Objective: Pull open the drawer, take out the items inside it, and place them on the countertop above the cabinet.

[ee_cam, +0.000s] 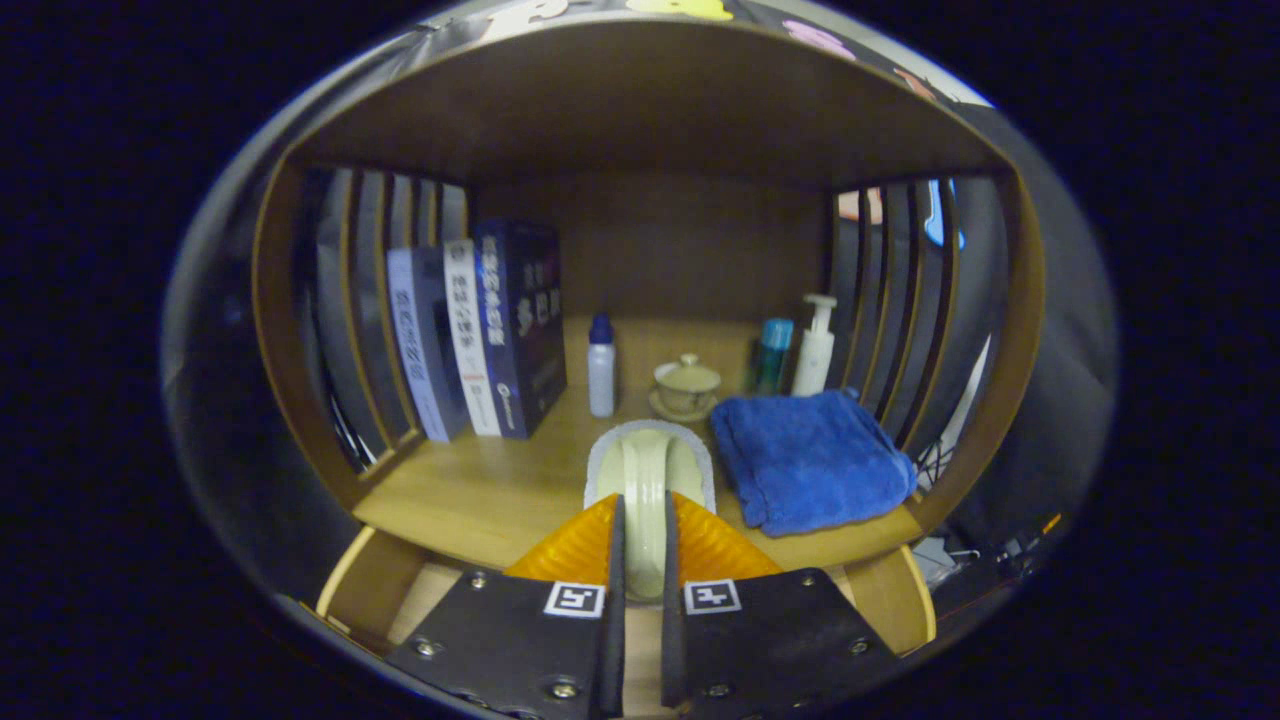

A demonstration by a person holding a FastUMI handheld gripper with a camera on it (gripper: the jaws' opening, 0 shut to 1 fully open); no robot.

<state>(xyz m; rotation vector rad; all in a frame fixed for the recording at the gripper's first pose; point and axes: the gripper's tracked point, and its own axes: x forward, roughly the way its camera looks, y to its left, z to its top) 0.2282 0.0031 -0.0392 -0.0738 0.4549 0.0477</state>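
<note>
My gripper (643, 506) is shut on a pale green ceramic dish (648, 470) with a whitish rim. The dish stands edge-on between both fingers and sticks out ahead of the tips. It hangs over the front part of the wooden countertop (490, 490), just left of a folded blue towel (805, 460). Below the countertop's front edge, the open drawer (375, 580) shows its wooden side walls on either side of my fingers. The inside of the drawer is hidden behind the gripper.
On the countertop, several upright books (500, 330) stand at the left. Behind the dish are a small white bottle with a blue cap (601, 365), a lidded cup on a saucer (686, 385), a teal bottle (773, 355) and a white pump bottle (815, 345). Slatted walls close both sides, with a shelf above.
</note>
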